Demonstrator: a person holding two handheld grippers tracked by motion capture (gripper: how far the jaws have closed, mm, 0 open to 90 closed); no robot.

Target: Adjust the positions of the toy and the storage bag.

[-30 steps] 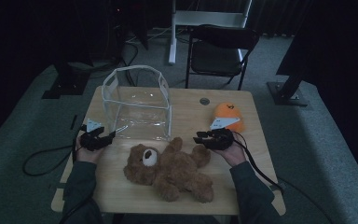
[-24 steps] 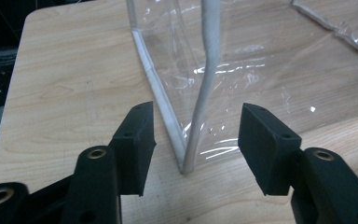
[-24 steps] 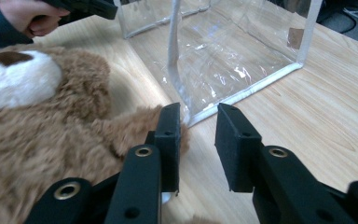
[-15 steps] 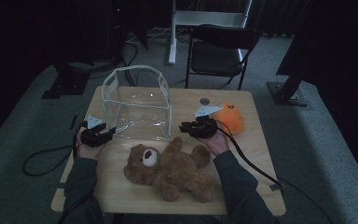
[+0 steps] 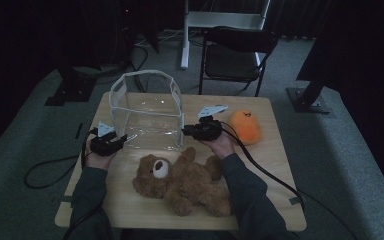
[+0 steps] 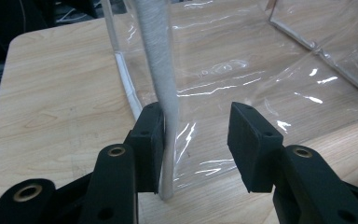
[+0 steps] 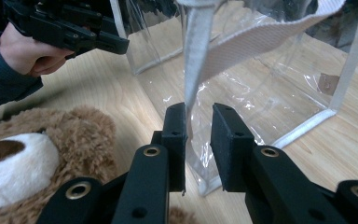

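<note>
No writing could be read anywhere — no label, brand, number or sign stood on the clear bag [image 5: 147, 112], the teddy bear [image 5: 185, 181] or the orange toy [image 5: 244, 126] (the dim light left small surfaces too dark to judge).

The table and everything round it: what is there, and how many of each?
Clear plastic bag: one, see-through with white trim, table's far left.
Teddy bear: one, brown, lying on the near table.
Orange soft toy: one, table's right.
Table: one, light wood.
Folding chair: one, dark, behind the table.
Left gripper: black, jaws closing round the bag's near left corner edge.
Right gripper: black, jaws closing round the bag's right corner edge.
</note>
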